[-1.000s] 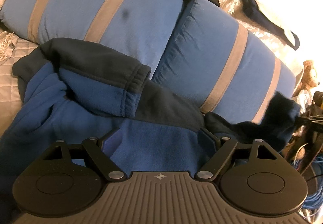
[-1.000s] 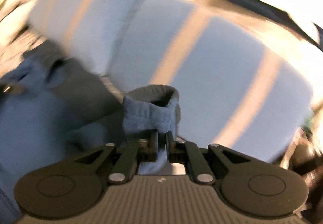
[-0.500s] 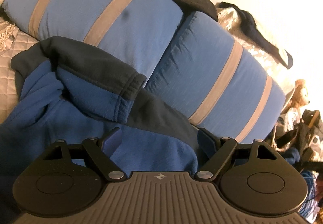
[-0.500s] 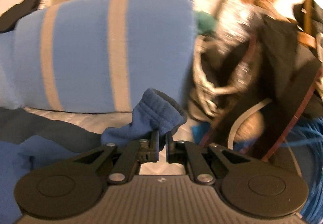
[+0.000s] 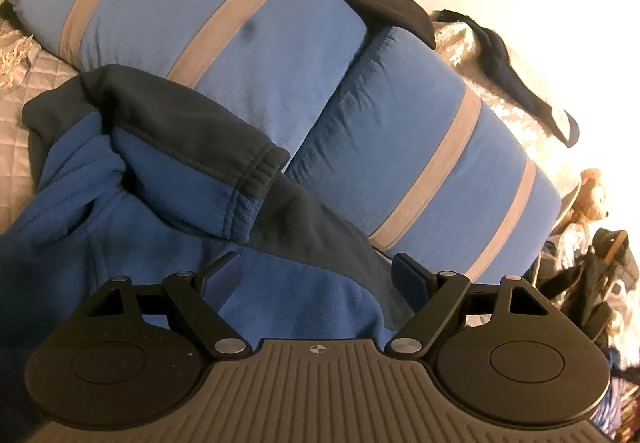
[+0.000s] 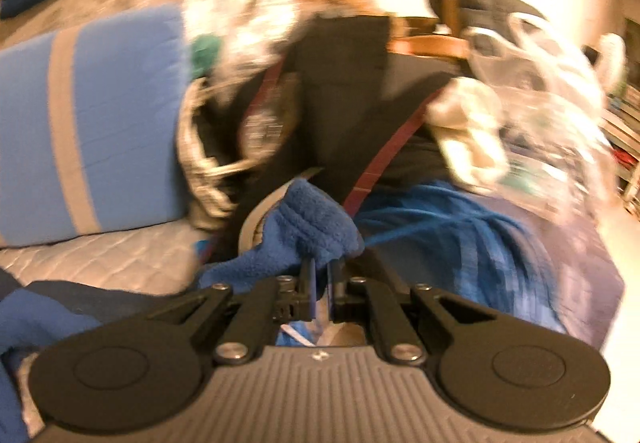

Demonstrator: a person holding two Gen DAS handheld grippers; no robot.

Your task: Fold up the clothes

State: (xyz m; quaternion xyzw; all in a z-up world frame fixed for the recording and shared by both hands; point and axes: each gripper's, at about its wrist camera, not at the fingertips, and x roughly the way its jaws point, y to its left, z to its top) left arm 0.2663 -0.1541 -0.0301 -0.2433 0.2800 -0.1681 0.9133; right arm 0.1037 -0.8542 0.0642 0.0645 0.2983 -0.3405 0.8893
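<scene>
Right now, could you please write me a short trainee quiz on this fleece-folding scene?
1. True or false: the right gripper is shut on a sleeve cuff of the blue fleece.
2. How do the jaws of the left gripper stand? A) wide apart above the fleece B) clamped on a pillow C) holding a teddy bear
3. Fill in: the fleece lies in front of two blue pillows with ____ stripes.

Key: 1 true; 2 A; 3 grey. The other cuff lies folded over the fleece, untouched.
</scene>
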